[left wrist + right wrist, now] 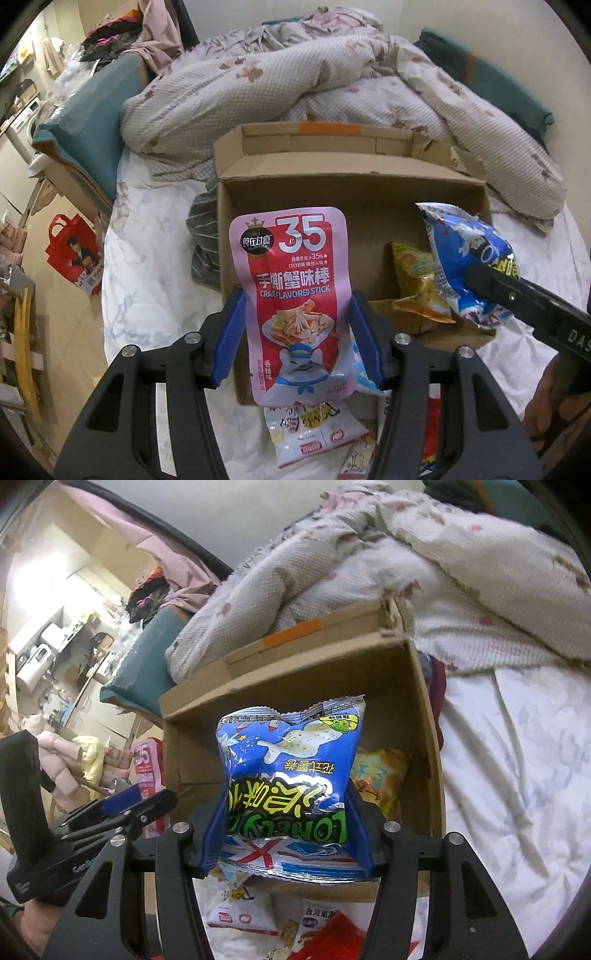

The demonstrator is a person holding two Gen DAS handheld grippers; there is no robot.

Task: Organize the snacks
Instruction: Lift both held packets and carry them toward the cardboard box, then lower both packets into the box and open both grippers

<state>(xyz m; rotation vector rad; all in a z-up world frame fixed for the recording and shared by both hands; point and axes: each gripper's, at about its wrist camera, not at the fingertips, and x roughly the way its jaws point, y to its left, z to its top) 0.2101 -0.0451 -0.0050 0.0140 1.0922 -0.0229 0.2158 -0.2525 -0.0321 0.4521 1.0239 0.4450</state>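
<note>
My left gripper [295, 314] is shut on a pink and red crab-stick packet [295, 288], held upright over the near left part of an open cardboard box [258, 173]. My right gripper [286, 814] is shut on a blue chip bag [291, 775], held over the same box [424, 720]; the bag also shows in the left wrist view [469, 266]. A yellow snack bag [417, 284] lies inside the box at the right, also in the right wrist view [376, 771].
The box sits on a bed with a white sheet [147, 266] and a rumpled quilt [258, 92] behind it. Several loose snack packets [314, 428] lie on the sheet in front of the box. A red bag [74, 251] sits on the floor at left.
</note>
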